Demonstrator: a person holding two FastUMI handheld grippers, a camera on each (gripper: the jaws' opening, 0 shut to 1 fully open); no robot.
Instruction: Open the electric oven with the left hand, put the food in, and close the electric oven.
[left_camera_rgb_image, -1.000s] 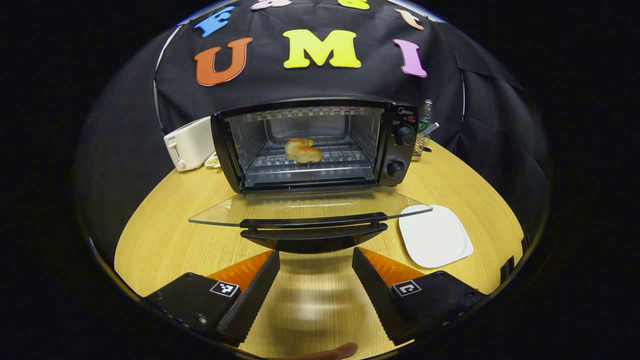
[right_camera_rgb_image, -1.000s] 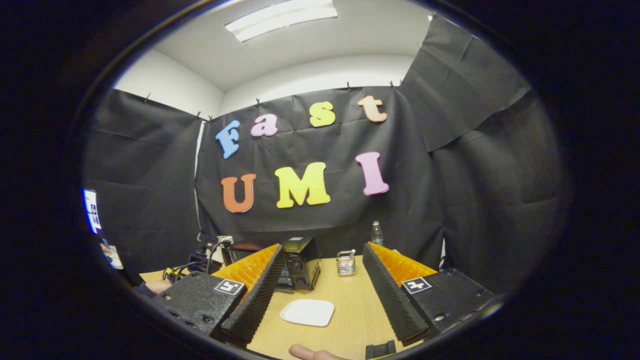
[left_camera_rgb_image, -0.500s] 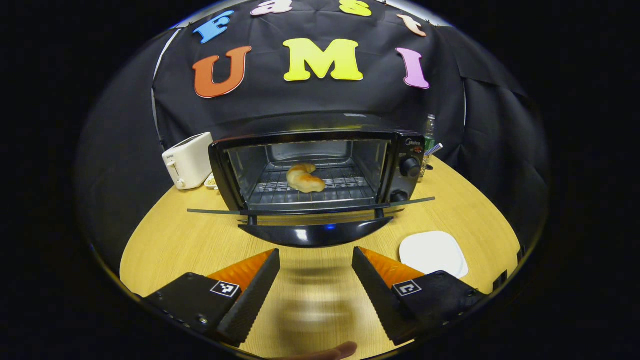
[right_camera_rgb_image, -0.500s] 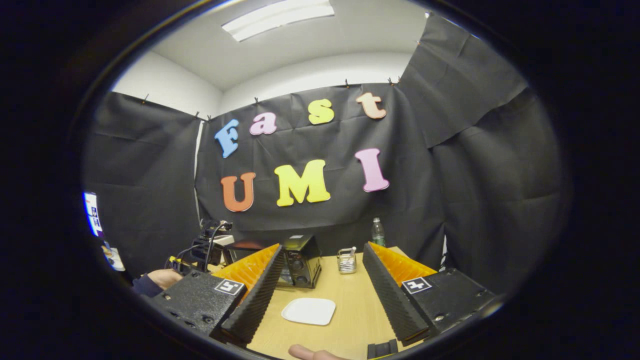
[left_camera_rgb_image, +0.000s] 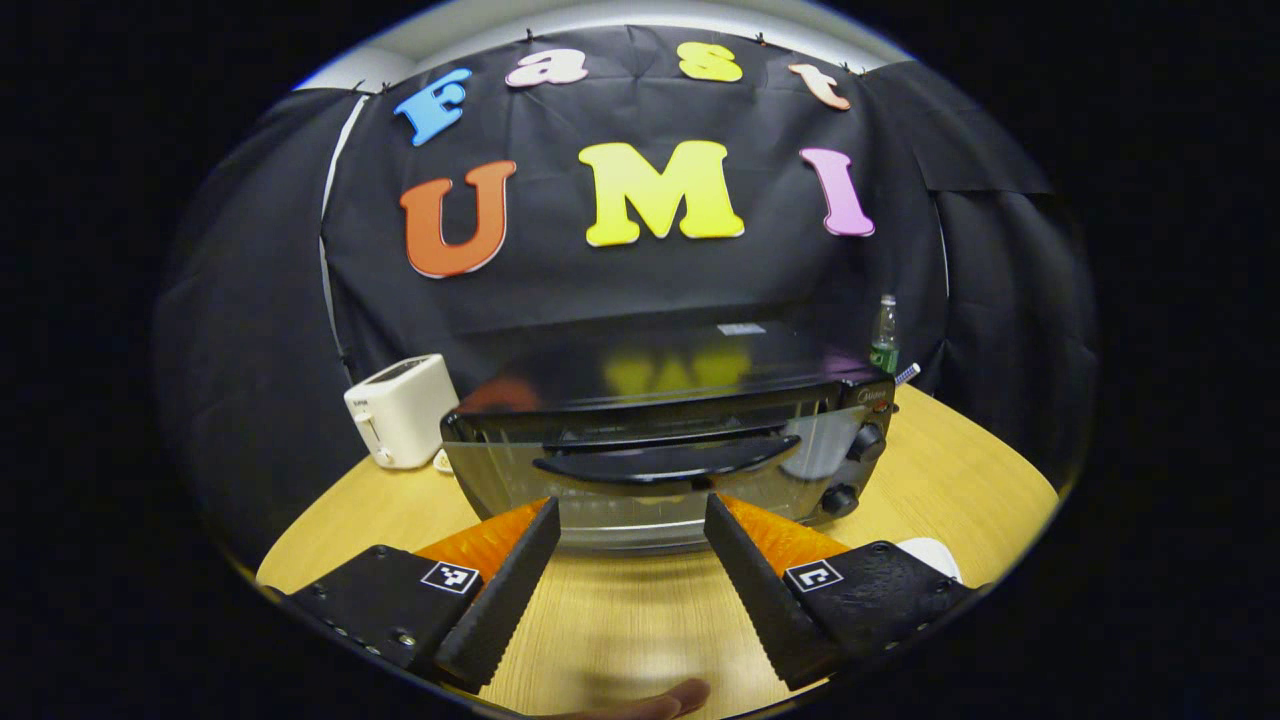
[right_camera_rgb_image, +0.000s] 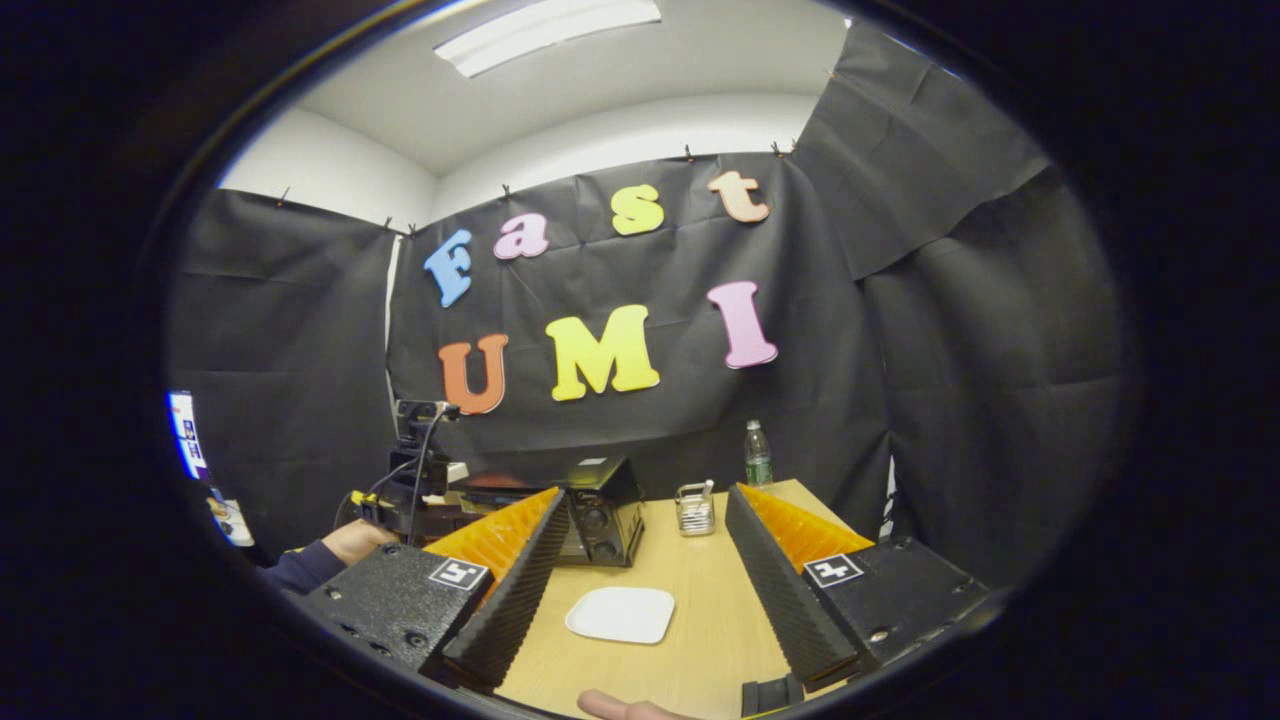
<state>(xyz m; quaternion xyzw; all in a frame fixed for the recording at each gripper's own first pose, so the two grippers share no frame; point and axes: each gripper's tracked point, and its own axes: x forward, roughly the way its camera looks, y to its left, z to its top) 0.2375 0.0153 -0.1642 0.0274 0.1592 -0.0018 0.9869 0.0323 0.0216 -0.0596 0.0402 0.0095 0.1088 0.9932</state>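
The oven door's handle (left_camera_rgb_image: 665, 462) runs crosswise just above the left tool (left_camera_rgb_image: 625, 545), whose fingers stand wide and empty; the right tool (right_camera_rgb_image: 640, 560), also wide, sits farther off.

the worktop (left_camera_rgb_image: 930, 470) looks like pale wood-grain laminate, smooth with a soft sheen. the electric oven (left_camera_rgb_image: 660, 440) has a glossy black top that mirrors what hangs behind it, a clear glass door, and a shiny black plastic handle (left_camera_rgb_image: 665, 462) across it. its two knobs (left_camera_rgb_image: 868, 440) look like matt black plastic. the toaster (left_camera_rgb_image: 400, 410) beside it is smooth white plastic with a slight gloss. the plate (right_camera_rgb_image: 620, 613) is plain white, smooth and semi-matt. the bottle (right_camera_rgb_image: 758, 455) is clear plastic. the booth wall is matt black cloth, creased. the left claw (left_camera_rgb_image: 625, 575) has ribbed, saw-toothed inner faces on its fingers (left_camera_rgb_image: 500, 600), and its body is rough, grainy black plastic.
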